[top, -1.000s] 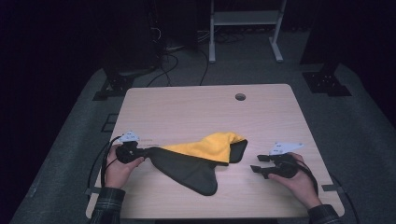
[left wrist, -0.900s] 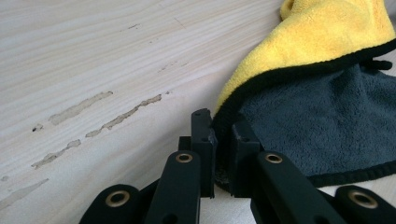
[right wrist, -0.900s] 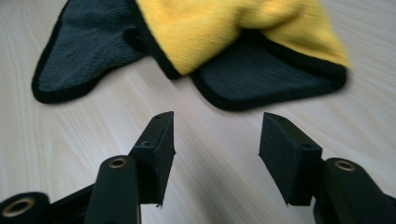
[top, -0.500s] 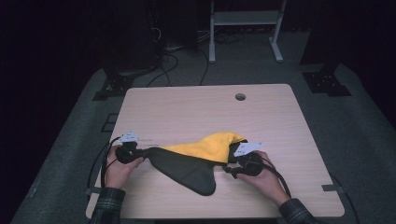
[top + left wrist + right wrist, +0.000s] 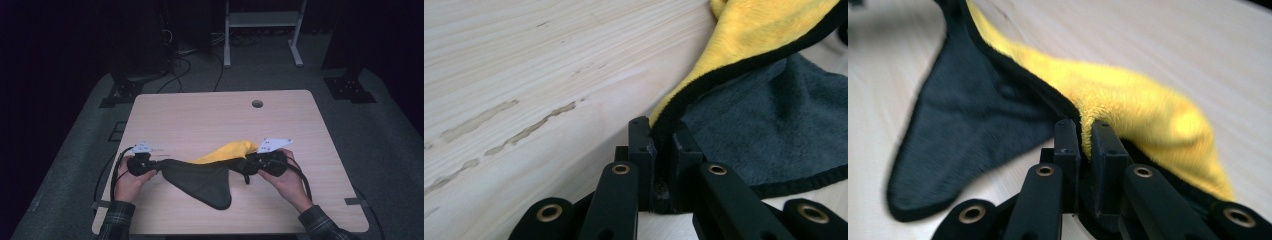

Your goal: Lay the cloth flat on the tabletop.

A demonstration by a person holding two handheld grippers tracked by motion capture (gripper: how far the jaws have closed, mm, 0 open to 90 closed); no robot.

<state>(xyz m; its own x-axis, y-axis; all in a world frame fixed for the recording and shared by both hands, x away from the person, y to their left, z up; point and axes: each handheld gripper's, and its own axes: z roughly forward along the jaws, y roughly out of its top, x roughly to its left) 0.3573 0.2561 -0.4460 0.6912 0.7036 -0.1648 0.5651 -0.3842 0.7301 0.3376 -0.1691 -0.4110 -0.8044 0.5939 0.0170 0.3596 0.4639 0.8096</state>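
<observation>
Both my left gripper (image 5: 663, 145) and right gripper (image 5: 1087, 137), just closing, pinch the cloth (image 5: 200, 177), hiding its corners, over the pale wooden table (image 5: 200, 120) amid darkness.

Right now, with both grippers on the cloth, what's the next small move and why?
Probably draw the grippers apart and lift: the left gripper and right gripper, whose jaws have just closed, each pinch an edge of the cloth, which sags bunched between them.

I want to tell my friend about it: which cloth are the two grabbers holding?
Look at the near edge of the wooden table. The cloth stretches there between the left gripper and right gripper, dark grey on one side, bright yellow on the other.
</observation>
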